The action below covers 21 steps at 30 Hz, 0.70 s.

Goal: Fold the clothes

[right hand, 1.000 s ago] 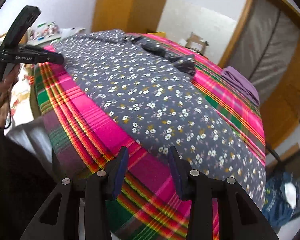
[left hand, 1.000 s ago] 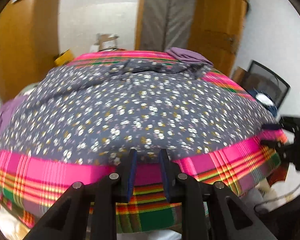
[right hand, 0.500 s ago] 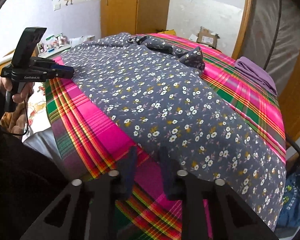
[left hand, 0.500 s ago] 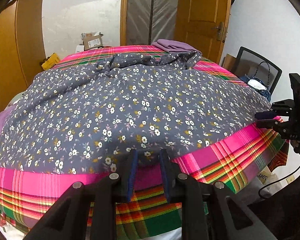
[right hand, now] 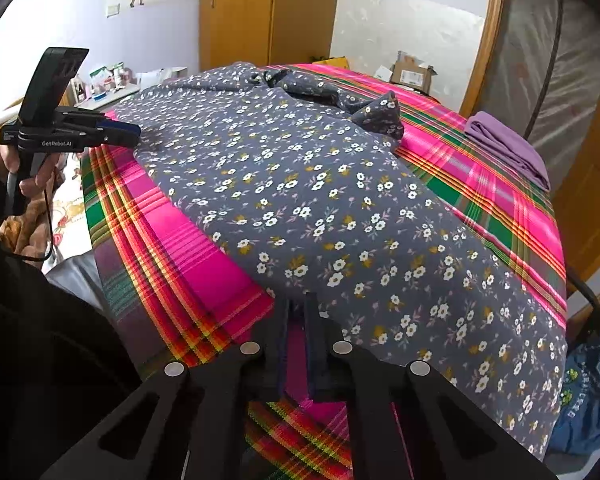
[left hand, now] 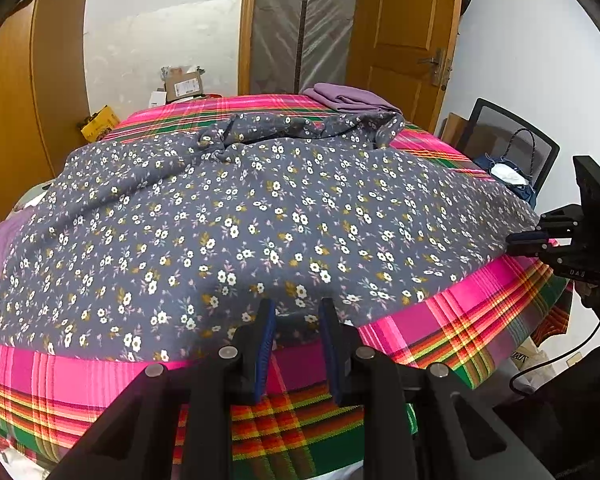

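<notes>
On my left wrist view, the left gripper (left hand: 296,316) sits at the near hem of the floral dress (left hand: 260,216), which lies spread flat over the pink plaid bedspread (left hand: 452,320). My blue-padded jaws stand partly apart with the hem edge reaching in between them, but I can't make out the pads pressing on the cloth, so I call them open around it. The dress's gathered top end is bunched at the far side, just beside a folded purple cloth (left hand: 348,98). Off to the right I see the right gripper (left hand: 518,238) at the dress's right corner, with a black mesh chair (left hand: 512,140) beyond it by the wall. A cardboard box (left hand: 182,84) stands past the bed's far edge.

On my right wrist view, the right gripper (right hand: 296,312) meets the hem where dress (right hand: 320,200) gives way to bedspread (right hand: 172,240). Its jaws are closing, nearly together, with the hem edge between the tips; whether they pinch dress alone or bedspread too, I can't tell. At the left, a hand (right hand: 24,168) holds the left gripper (right hand: 134,136), its tips at the dress's other corner. The purple cloth (right hand: 508,148) lies at the far right of the bed
</notes>
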### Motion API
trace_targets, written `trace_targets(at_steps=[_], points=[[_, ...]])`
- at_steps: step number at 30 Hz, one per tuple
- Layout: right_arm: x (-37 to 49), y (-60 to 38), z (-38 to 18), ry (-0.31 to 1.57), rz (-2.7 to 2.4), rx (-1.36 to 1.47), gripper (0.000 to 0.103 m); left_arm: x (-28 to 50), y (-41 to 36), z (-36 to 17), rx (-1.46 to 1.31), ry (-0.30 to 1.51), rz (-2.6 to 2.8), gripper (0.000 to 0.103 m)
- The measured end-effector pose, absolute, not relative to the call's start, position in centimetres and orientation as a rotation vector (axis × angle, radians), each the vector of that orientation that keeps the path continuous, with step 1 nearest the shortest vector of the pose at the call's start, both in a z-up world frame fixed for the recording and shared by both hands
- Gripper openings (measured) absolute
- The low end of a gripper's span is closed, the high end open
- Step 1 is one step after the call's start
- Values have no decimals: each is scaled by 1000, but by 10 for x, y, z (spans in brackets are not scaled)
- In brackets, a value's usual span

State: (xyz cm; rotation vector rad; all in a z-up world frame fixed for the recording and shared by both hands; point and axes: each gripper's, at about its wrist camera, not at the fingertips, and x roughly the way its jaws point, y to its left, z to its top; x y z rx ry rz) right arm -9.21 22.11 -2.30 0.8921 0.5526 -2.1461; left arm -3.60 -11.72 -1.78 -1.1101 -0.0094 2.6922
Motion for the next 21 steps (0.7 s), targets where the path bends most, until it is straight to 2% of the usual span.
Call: trace_targets(at_steps=[3, 5, 7, 12, 14, 15, 18, 21], points=[[-92, 222, -22, 567, -2158, 880, 7, -38, -119, -18, -1113, -8, 2686, 23], [-91, 223, -21, 587, -2154, 877, 13, -40, -122, -19, -1116, -13, 2684, 23], [-90, 224, -20, 615, -2156, 862, 33, -42, -125, -19, -1118, -21, 2678, 23], [-98, 223, -20, 633, -2131, 865, 34, -45, -128, -23, -1134, -5, 2648, 23], [-102, 222, -20, 607, -2116, 882, 27, -47, -129, -25, -1139, 7, 2641, 23], [-102, 221, -20, 603, -2109, 886, 8, -47, -130, -25, -1135, 7, 2641, 23], [-100, 216, -22, 614, -2095, 884, 3, -48, -132, -26, -1131, -9, 2634, 23], [-93, 217, -21, 627, -2071, 892, 2, -48, -135, -27, -1123, -3, 2625, 23]])
